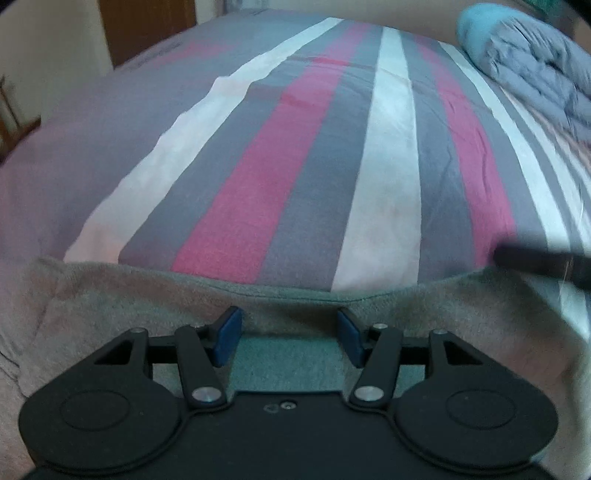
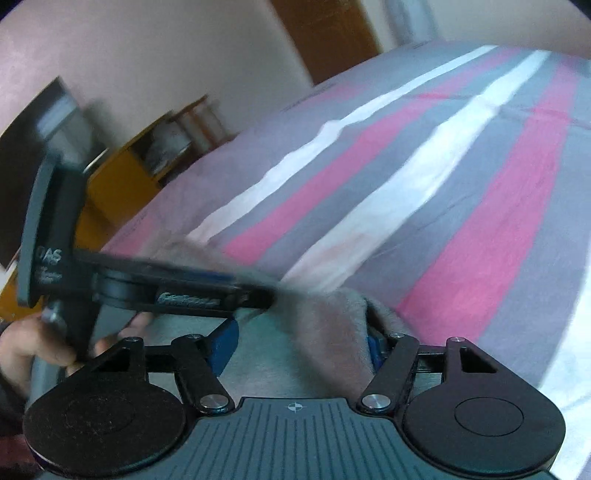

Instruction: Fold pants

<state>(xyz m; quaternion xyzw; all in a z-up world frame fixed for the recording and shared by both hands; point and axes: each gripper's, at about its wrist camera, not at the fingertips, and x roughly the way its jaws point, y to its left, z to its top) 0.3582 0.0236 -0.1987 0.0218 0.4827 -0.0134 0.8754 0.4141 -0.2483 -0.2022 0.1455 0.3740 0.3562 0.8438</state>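
Observation:
The grey pants (image 1: pixel 110 306) lie across the near edge of a striped bed, their far edge running left to right in the left wrist view. My left gripper (image 1: pixel 290 332) is open, its blue pads (image 1: pixel 227 338) apart just over the pants' edge. My right gripper (image 2: pixel 299 341) is open with a bunched fold of the pants (image 2: pixel 332 332) between its pads; the right pad is mostly hidden by cloth. The left gripper also shows in the right wrist view (image 2: pixel 255 291), blurred, held by a hand at the left, its tip at the pants.
The bed sheet (image 1: pixel 306 158) has grey, pink and white stripes. A rumpled blue-grey blanket (image 1: pixel 532 66) lies at the far right. A wooden door (image 1: pixel 147 26) and wooden furniture (image 2: pixel 122 184) stand beyond the bed's left side.

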